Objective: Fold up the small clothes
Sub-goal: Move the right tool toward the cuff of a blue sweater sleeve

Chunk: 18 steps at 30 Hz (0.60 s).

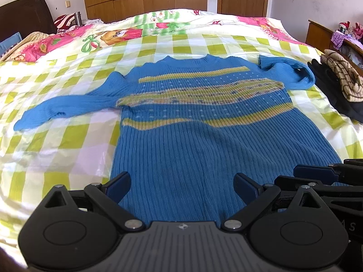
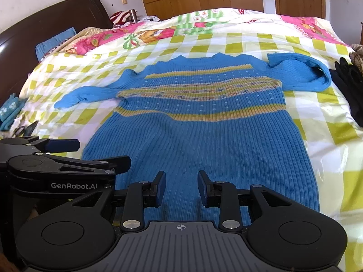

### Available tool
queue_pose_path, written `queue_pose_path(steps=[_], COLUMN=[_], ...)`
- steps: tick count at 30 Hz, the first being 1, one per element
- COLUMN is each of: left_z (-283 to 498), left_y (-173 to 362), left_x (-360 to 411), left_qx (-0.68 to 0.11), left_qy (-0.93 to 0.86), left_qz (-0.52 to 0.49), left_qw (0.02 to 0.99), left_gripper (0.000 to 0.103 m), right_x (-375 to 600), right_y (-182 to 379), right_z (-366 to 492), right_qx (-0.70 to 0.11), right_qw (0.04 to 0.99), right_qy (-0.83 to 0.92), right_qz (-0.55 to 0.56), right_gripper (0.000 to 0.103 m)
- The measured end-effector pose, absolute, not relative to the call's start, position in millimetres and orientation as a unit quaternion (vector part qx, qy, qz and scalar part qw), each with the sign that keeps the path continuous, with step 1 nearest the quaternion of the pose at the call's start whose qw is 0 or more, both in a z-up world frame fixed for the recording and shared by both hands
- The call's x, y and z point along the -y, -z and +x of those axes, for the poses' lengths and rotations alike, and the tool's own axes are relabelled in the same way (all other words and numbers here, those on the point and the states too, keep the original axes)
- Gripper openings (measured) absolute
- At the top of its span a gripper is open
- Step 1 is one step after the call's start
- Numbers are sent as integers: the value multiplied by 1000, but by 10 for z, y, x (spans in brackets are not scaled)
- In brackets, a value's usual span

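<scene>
Sweater (image 1: 199, 104) flat on bed (image 1: 68, 136), fold not started. Both my grippers, left (image 1: 182, 184) wide, right (image 2: 181, 188) narrower, jaws empty. Next: grab hem corners.

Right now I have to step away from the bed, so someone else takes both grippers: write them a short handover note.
Left gripper: open wide, holding nothing, over the hem.
Right gripper: part open, nothing pinched, beside it.
Blue ribbed knit sweater with yellow stripes: flat, hem toward you, on the green-checked bedsheet. Left sleeve out straight; right sleeve doubled over near the shoulder.
Done: spread out, no fold made.
Left: fold sleeves in, then body.
</scene>
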<state>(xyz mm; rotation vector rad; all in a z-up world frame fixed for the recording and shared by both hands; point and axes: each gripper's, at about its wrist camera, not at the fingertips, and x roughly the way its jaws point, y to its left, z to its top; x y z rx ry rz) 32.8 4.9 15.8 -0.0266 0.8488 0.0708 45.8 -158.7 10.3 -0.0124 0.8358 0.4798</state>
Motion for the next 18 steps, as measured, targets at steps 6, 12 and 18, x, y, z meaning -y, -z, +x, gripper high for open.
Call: queue_pose_path(steps=[6, 12, 18], left_z=[666, 1136, 1559], left_y=[-163, -55, 17], left_x=[-74, -115, -268], left_qx=[-403, -400, -392], left_qy=[-30, -19, -24], left_qz=[0, 1, -10], left_qw=[915, 916, 920], left_gripper=[103, 103, 103], right_x=[1535, 1466, 1306], right_y=[-107, -46, 3], right_z=[769, 1171, 1592], right_qx=[-401, -402, -395], right_qw=[888, 889, 891], right_qy=[-227, -218, -221], right_qz=[-10, -23, -41], right_gripper=[30, 30, 30])
